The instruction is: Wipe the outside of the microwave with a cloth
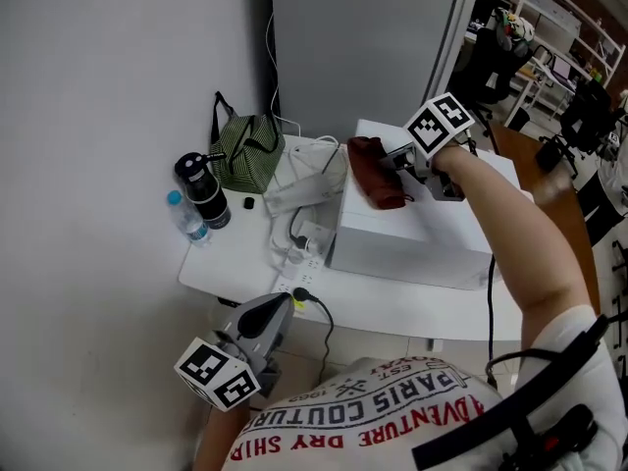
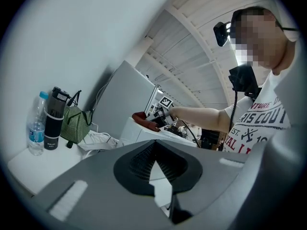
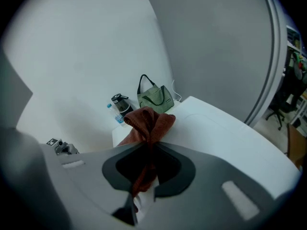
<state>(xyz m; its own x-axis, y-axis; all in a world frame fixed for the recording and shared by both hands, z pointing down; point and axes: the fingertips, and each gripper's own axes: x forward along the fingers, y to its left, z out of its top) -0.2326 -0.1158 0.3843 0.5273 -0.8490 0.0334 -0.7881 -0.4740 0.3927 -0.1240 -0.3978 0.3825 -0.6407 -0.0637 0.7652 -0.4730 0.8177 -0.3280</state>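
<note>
The white microwave [image 1: 412,234] stands on a white table. On its top lies a rust-red cloth [image 1: 378,173], bunched up, with my right gripper [image 1: 404,168] shut on it. In the right gripper view the cloth [image 3: 148,123] is pinched between the closed jaws and spills forward over the microwave's top [image 3: 225,138]. My left gripper [image 1: 275,312] hangs low at the table's near edge, away from the microwave, its jaws shut with nothing between them. The left gripper view shows the cloth [image 2: 144,120] and the microwave [image 2: 139,134] from the side.
On the table's left stand a green striped bag [image 1: 245,153], a black flask [image 1: 203,190] and a small water bottle [image 1: 188,218]. A white power strip [image 1: 299,253] with cables lies beside the microwave. A grey panel [image 1: 363,37] rises behind it.
</note>
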